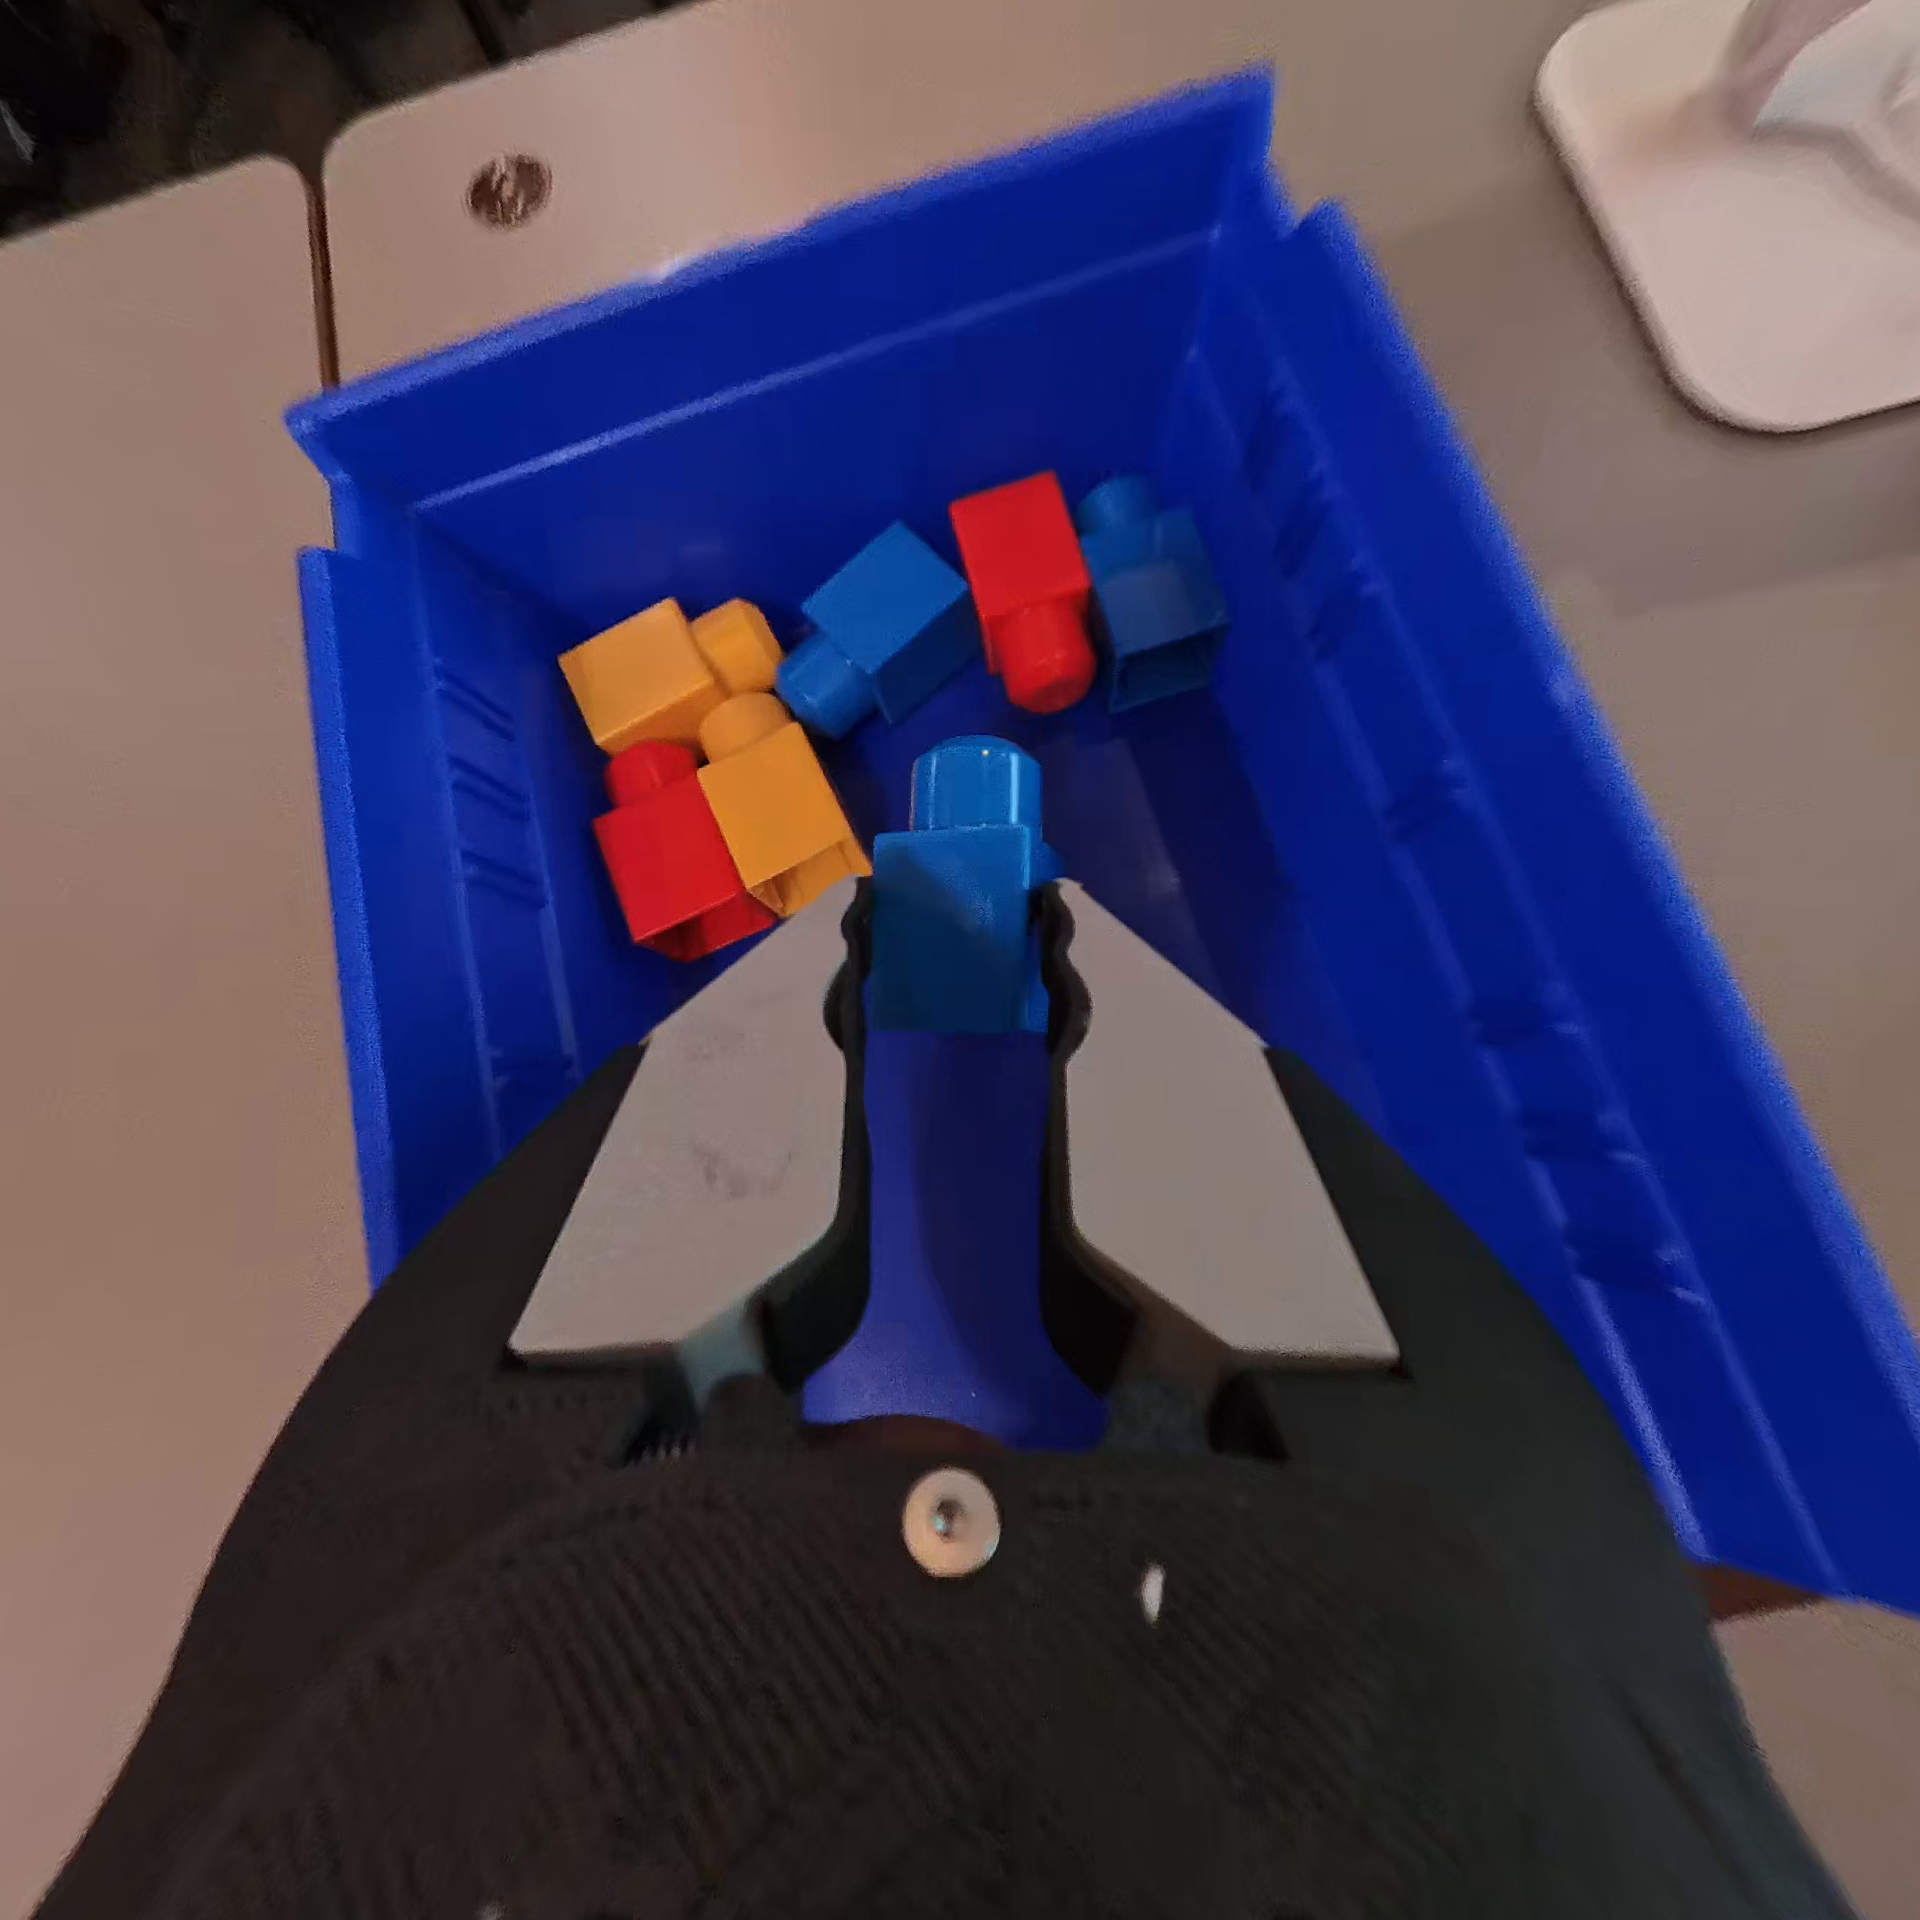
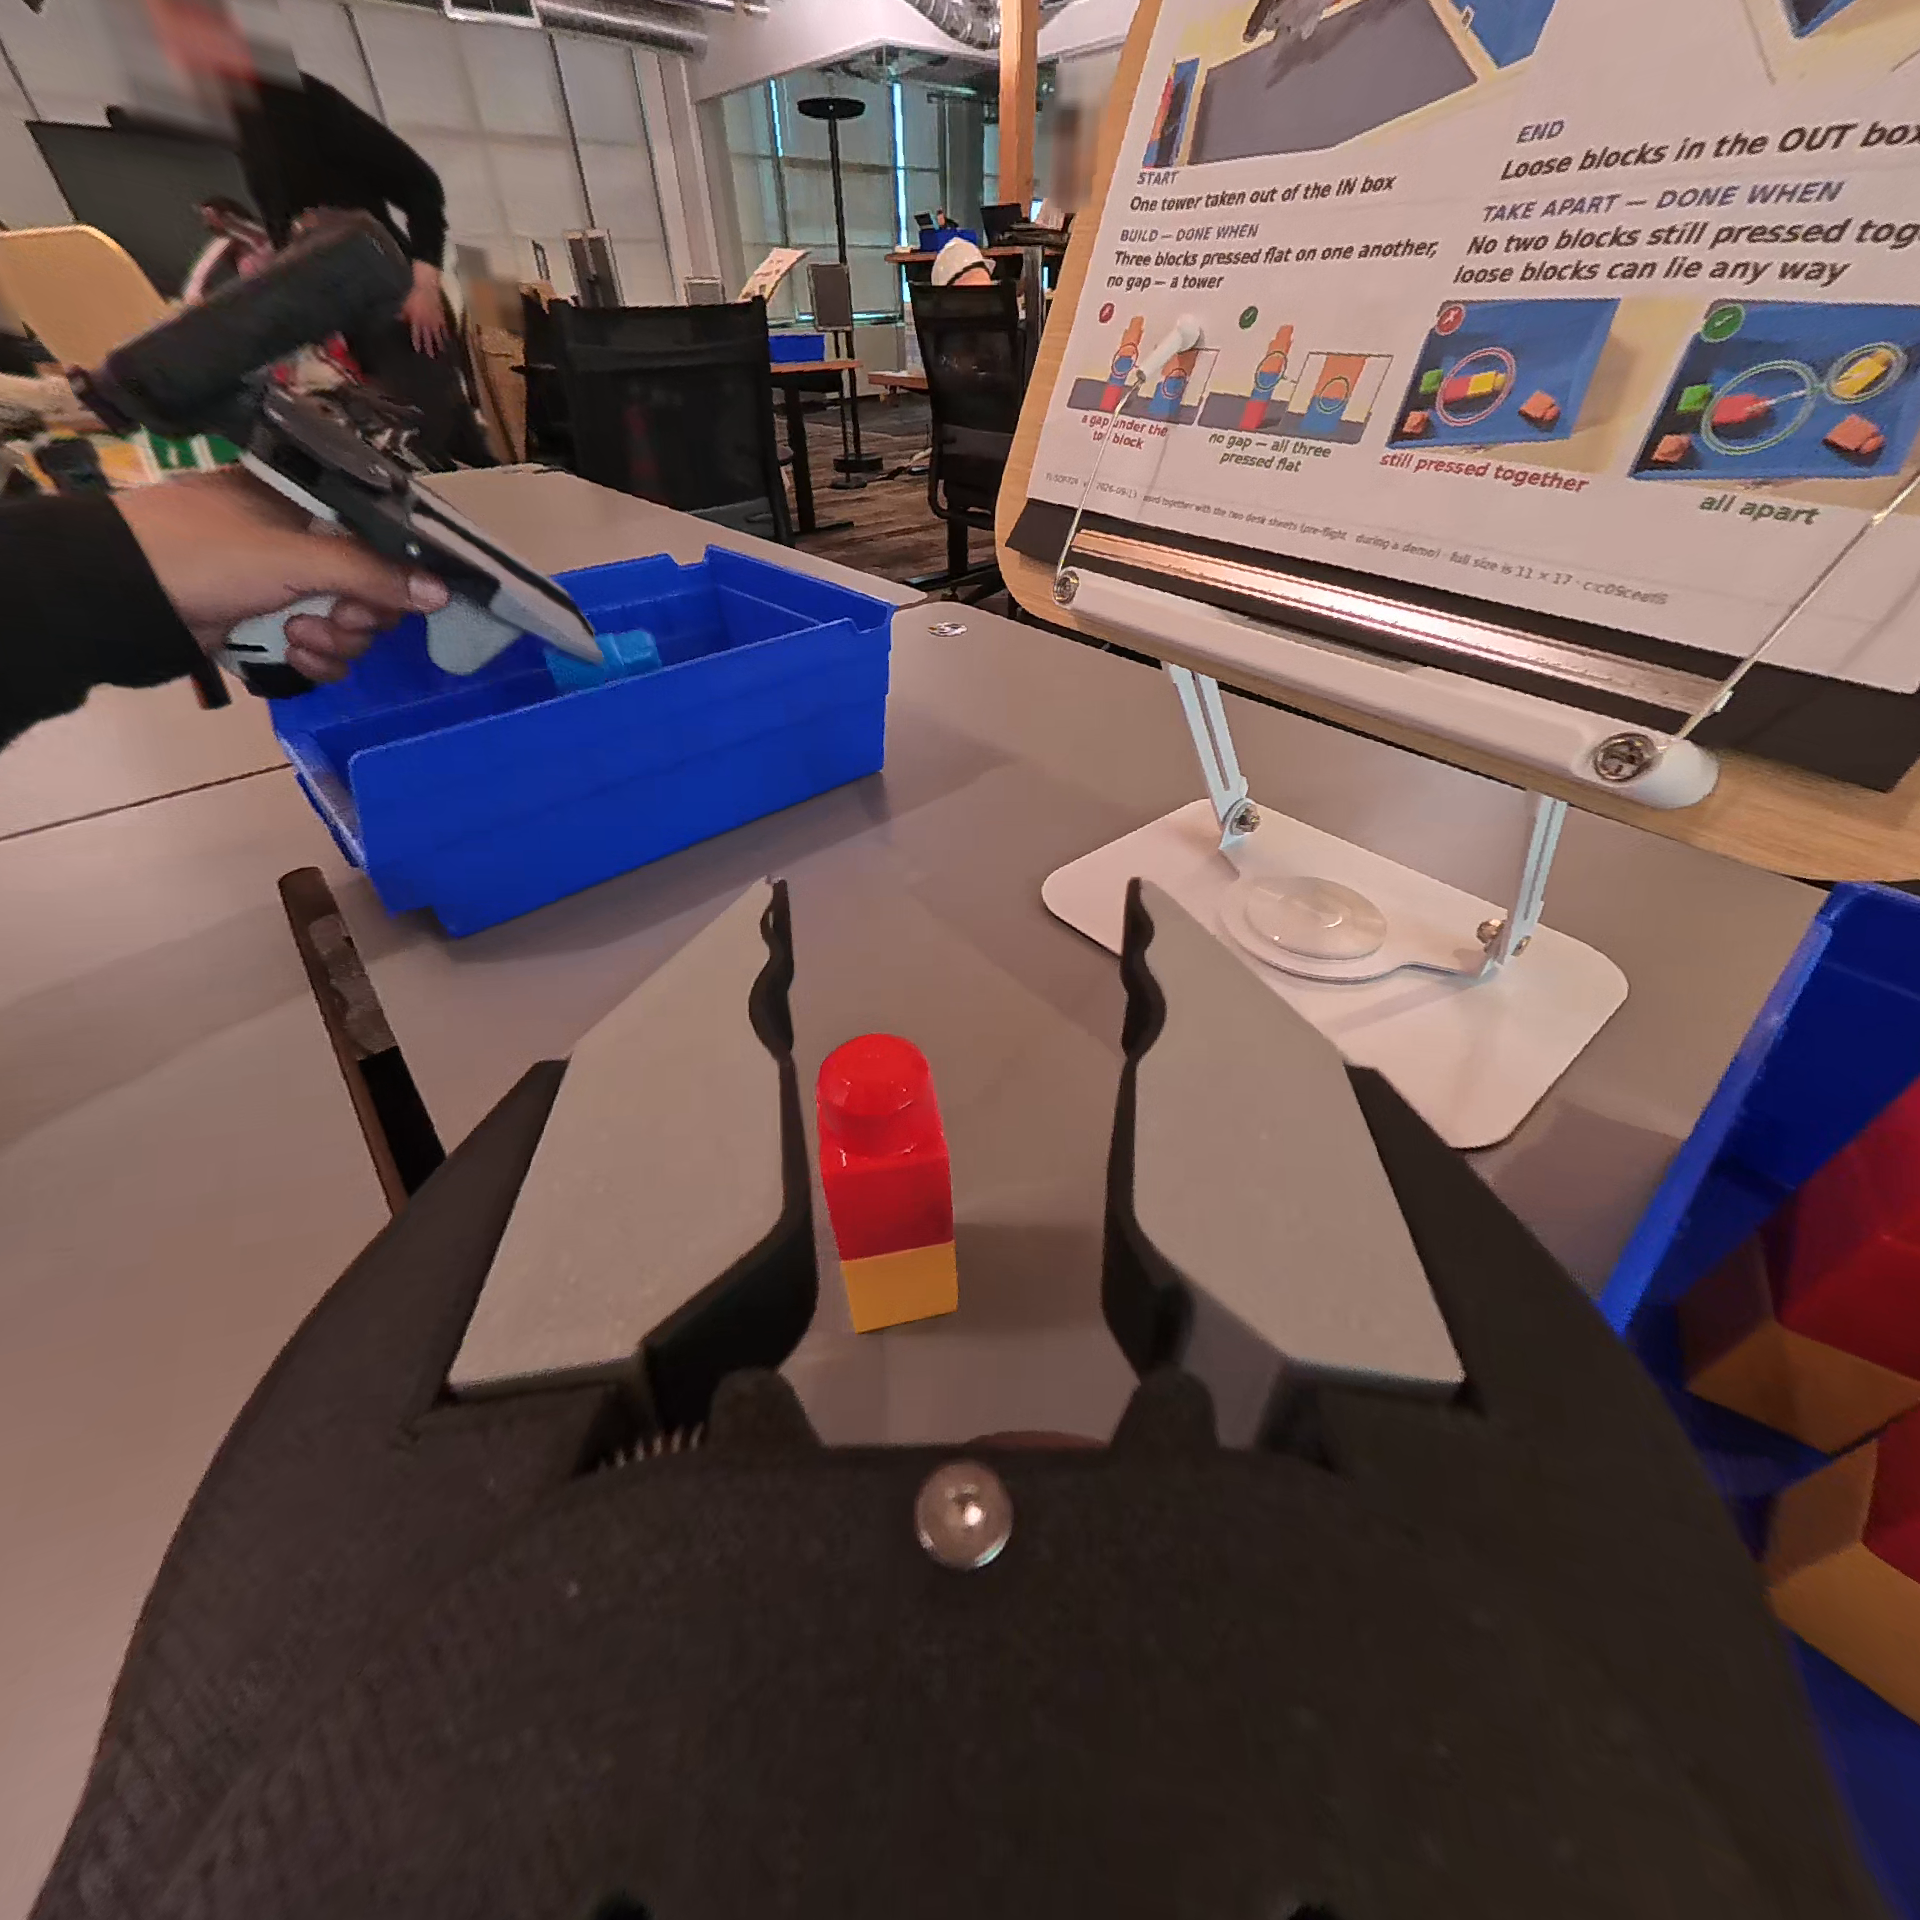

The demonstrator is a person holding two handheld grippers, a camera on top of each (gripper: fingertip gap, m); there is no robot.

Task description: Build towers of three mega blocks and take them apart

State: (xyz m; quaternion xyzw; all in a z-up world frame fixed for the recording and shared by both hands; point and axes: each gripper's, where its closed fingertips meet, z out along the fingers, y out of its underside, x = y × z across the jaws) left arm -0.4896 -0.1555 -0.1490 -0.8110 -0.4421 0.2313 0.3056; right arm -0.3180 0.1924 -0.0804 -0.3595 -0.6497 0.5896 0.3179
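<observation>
Blue block (image 1: 961, 914) sits pinched between the fingers of your left gripper (image 1: 956, 935), stud pointing away from you, held above the open blue bin (image 1: 790, 416). Loose in that bin lie two yellow blocks (image 1: 644, 670), two red blocks (image 1: 1023, 566) and two more blue ones (image 1: 888, 623), some touching in small clusters. From the right wrist view, your left hand (image 2: 281, 582) holds that gripper tilted down into the bin.

Your right gripper (image 2: 951, 935) is spread wide and grips nothing. Between its fingers, touching neither, a red block pressed on a yellow one (image 2: 888, 1184) stands upright on the grey table (image 2: 935, 727). A second blue bin (image 2: 1818, 1039) at your right holds red and yellow blocks. A white stand (image 2: 1351, 935) with an instruction sheet is beyond the gripper.
</observation>
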